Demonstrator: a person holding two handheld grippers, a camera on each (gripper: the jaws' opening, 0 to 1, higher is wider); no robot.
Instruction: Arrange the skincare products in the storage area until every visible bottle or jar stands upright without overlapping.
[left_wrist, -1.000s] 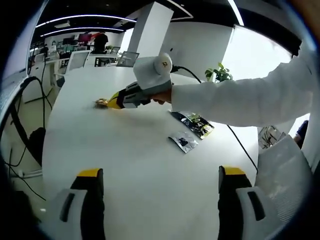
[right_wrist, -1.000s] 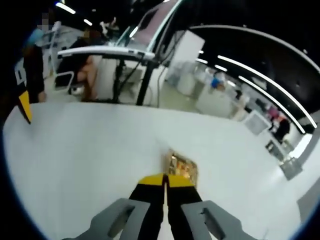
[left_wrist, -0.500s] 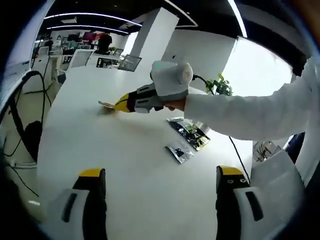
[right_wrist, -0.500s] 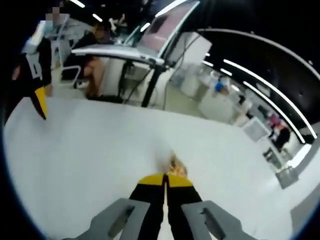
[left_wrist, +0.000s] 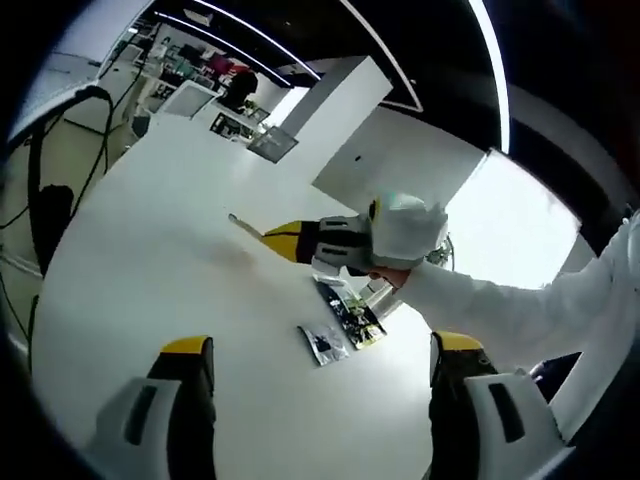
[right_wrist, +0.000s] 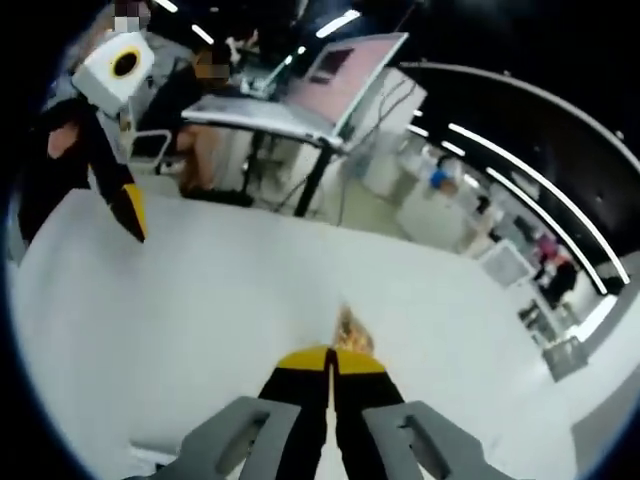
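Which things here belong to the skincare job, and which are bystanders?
Job:
- gold sachet pinched in the right gripper
- two sachets on the white table
- left gripper, open

Bystanders:
- desk with monitor
- potted plant

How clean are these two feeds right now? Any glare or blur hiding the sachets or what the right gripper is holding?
Left gripper view: sharp on the white table, the two sachets legible; the window behind the right gripper is blown out. Right gripper view: softer, the background smeared, and the small packet pinched at the jaw tips too blurred to read.
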